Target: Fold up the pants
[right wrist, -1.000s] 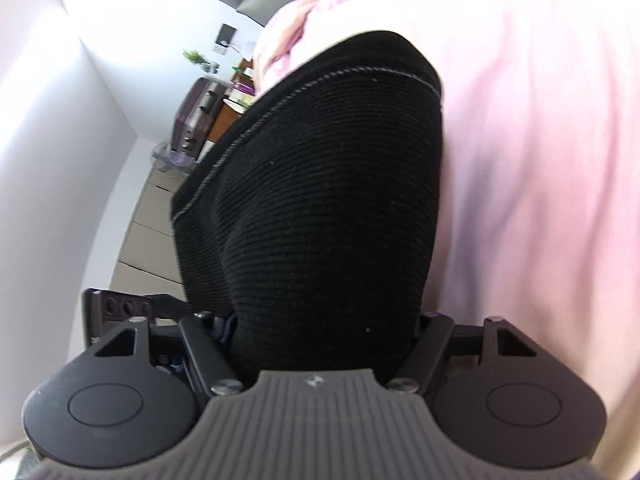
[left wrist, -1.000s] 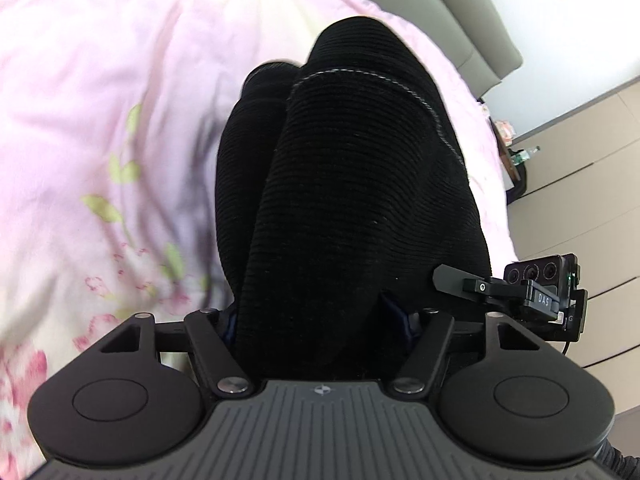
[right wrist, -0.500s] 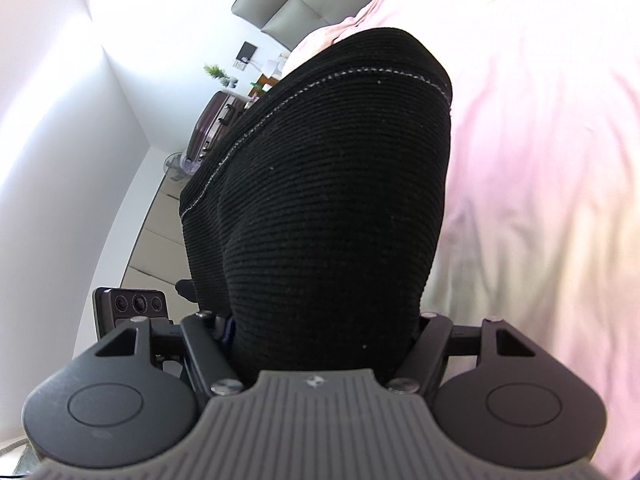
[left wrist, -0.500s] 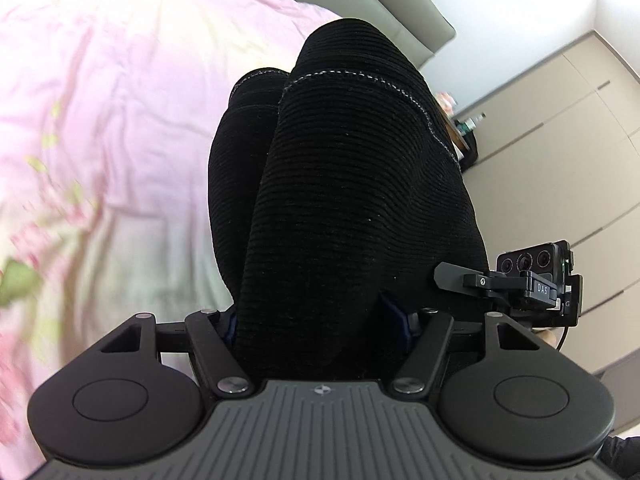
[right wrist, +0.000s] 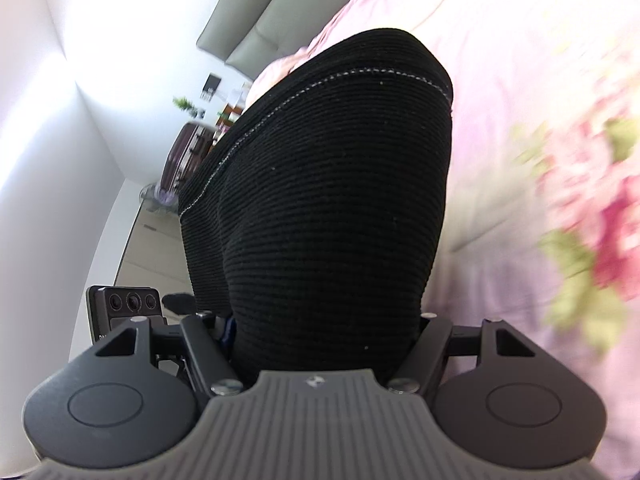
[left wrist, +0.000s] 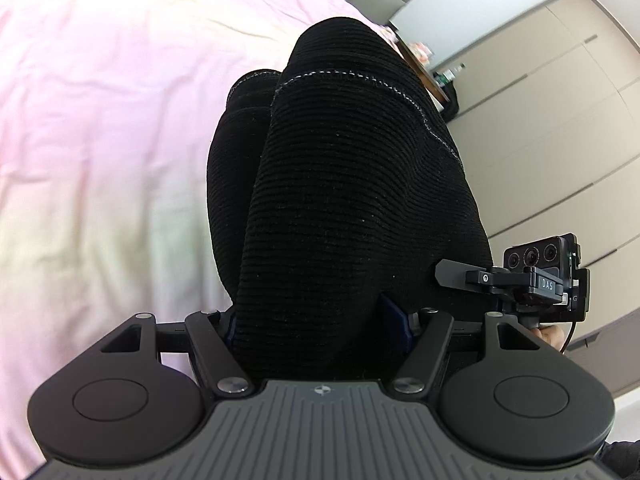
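Pants [left wrist: 352,208], black ribbed, hang bunched above the pink bed [left wrist: 100,120] because I have my left hand-held gripper [left wrist: 316,320] and right hand-held gripper [right wrist: 324,320] each clamped on thick fabric, ready for folding.

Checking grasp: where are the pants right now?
Bunched between both tongs: the black pants fill the centre of each wrist view, lifted over the pink bedspread.
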A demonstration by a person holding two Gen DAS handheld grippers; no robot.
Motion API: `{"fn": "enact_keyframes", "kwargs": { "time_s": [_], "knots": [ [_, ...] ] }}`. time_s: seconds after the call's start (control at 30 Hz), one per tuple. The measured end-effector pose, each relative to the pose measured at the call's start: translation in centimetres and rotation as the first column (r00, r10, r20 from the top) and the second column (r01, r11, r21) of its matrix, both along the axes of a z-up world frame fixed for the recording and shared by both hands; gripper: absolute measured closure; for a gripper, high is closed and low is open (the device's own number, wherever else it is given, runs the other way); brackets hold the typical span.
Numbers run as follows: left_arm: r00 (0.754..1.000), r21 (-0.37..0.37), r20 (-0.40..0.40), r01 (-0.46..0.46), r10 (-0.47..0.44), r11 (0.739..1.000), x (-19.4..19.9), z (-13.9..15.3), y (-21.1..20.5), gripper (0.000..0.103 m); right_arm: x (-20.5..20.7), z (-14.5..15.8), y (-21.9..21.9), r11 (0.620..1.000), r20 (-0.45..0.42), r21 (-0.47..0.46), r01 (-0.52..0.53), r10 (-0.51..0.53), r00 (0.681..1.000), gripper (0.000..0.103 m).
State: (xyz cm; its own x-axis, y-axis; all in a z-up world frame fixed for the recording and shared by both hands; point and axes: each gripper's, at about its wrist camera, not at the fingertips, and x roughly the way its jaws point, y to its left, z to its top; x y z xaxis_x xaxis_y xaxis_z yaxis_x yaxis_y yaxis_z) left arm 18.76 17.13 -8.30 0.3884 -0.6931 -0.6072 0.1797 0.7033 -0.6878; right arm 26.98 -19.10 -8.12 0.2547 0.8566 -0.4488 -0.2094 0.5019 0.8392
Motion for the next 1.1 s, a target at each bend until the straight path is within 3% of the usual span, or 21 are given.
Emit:
{"fn": "enact_keyframes", "kwargs": {
  "time_s": [0.33,0.67,0.83,1.1],
  "knots": [
    [0.994,-0.018,0.018,0.108,-0.107,0.994,7.7,1.0,-10.1,0.027,2.1,1.6,-9.0,0.992,0.037,-0.035,0.120,-0.119,0.992,0.038],
    [0.980,-0.075,0.017,0.201,-0.200,0.977,17.5,-1.3,-23.2,0.026,7.3,3.2,-18.8,0.961,0.103,-0.117,0.249,-0.238,0.966,0.038],
    [0.971,-0.076,0.014,0.239,-0.238,0.968,21.8,-2.2,-27.7,0.026,10.6,1.6,-24.1,0.949,0.098,-0.105,0.297,-0.288,0.953,0.037],
    [0.971,-0.063,-0.049,0.231,-0.235,0.971,29.2,-6.8,-30.9,0.026,15.5,-3.9,-30.7,0.932,0.030,-0.096,0.350,-0.349,0.937,0.037]
  ]
}}
